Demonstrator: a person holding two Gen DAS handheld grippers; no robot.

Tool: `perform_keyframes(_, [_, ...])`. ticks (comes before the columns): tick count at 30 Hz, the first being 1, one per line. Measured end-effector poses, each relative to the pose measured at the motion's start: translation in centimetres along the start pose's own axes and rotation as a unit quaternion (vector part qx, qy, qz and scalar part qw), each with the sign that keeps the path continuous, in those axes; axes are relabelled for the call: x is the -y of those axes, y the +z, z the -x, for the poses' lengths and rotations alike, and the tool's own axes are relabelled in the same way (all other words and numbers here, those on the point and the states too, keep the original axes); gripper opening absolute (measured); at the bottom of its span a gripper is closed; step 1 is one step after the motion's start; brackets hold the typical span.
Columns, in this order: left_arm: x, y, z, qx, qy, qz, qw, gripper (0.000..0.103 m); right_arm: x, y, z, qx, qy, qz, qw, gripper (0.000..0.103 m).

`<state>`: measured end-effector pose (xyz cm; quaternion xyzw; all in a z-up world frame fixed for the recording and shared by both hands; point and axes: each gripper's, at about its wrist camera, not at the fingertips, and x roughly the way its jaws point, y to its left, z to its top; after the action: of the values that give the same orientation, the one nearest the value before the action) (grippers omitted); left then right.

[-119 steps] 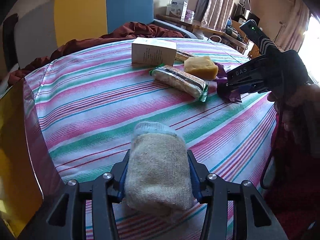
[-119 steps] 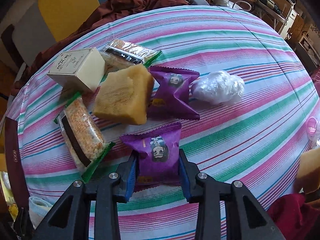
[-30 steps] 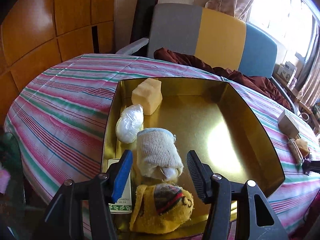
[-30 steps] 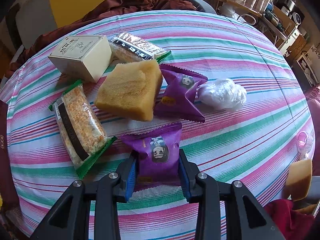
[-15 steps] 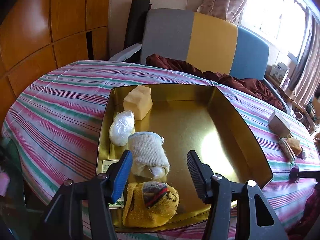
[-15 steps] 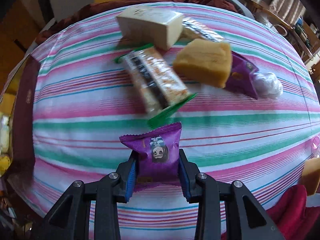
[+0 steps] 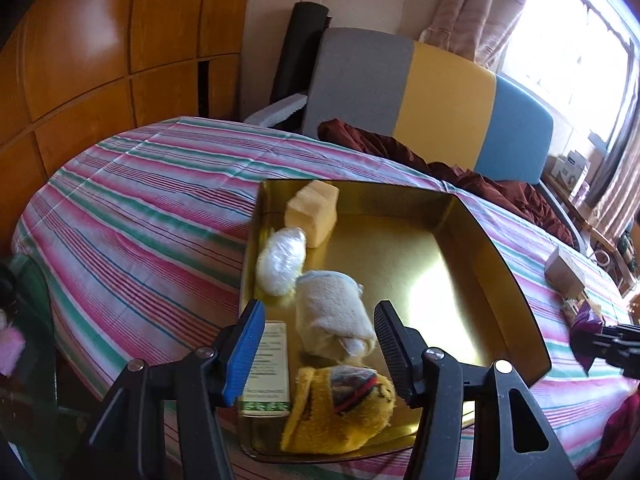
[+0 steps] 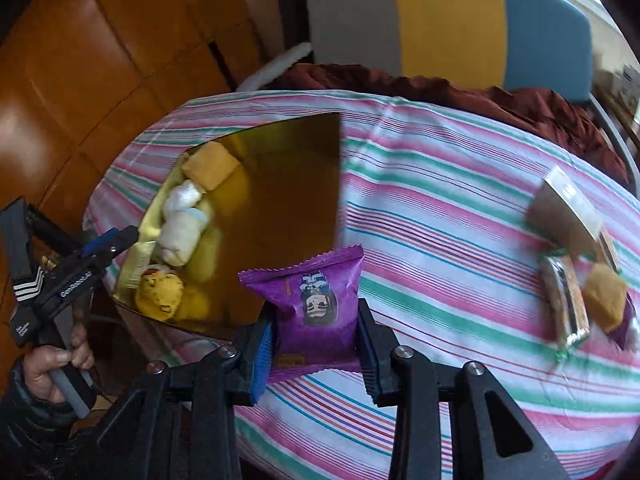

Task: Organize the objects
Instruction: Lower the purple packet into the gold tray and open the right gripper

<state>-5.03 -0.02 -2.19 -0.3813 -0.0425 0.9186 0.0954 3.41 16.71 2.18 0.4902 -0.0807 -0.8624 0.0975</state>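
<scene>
Left gripper (image 7: 320, 344): jaws apart, empty, above near end of gold tray (image 7: 516, 288).
Right gripper (image 8: 316, 344): clamped on purple snack packet (image 8: 312, 300), above striped tablecloth (image 8: 440, 240), just beside the tray.
Tray contents: rolled white sock (image 7: 334, 316), yellow sock (image 7: 340, 408), clear plastic bundle (image 7: 282, 260), yellow sponge block (image 7: 312, 212), small carton (image 7: 266, 368), all along one wall.
On cloth, well apart: beige box (image 8: 564, 208), green-edged cracker pack (image 8: 566, 300), second sponge (image 8: 606, 296).
Behind table: grey, yellow and blue chair (image 7: 432, 92), maroon cloth (image 7: 480, 176).
</scene>
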Motion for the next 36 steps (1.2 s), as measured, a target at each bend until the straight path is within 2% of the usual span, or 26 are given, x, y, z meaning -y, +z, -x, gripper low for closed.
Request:
perform_keyframes(2, [-0.9, 0.2, 0.2, 0.004, 0.007, 0.008, 0.9999, 0.058, -4.6, 2.5, -4.5, -0.006, 0.011, 0.025, 1.000, 0.037])
perform_keyframes(6, [-2.5, 0.2, 0.5, 0.008, 0.020, 0.024, 0.9995, 0.060, -8.2, 3.1, -8.0, -0.031, 0.028, 0.060, 0.997, 0.037])
perform_keyframes(11, [-3.8, -0.3, 0.3, 0.001, 0.023, 0.035, 0.9991, 0.060, -10.2, 3.6, -12.2, -0.067, 0.034, 0.076, 0.994, 0.039])
perform_keyframes(17, [-4.2, -0.5, -0.2, -0.005, 0.027, 0.041, 0.9988, 0.061, -10.1, 3.9, -13.9, -0.084, 0.062, 0.076, 0.992, 0.049])
perform_keyframes(20, [-3.8, -0.4, -0.1, -0.004, 0.024, 0.038, 0.9990, 0.062, -8.8, 3.9, -13.1, -0.073, 0.066, 0.069, 0.993, 0.051])
perform_keyframes(27, [-2.2, -0.4, 0.0, -0.004, 0.007, 0.014, 0.9999, 0.063, -4.0, 3.2, -8.4, -0.014, 0.048, 0.039, 0.998, 0.074])
perform_keyframes(36, [1.2, -0.1, 0.1, -0.011, -0.016, -0.025, 0.9995, 0.063, 4.3, 1.5, -3.2, 0.028, -0.013, -0.050, 0.998, 0.078])
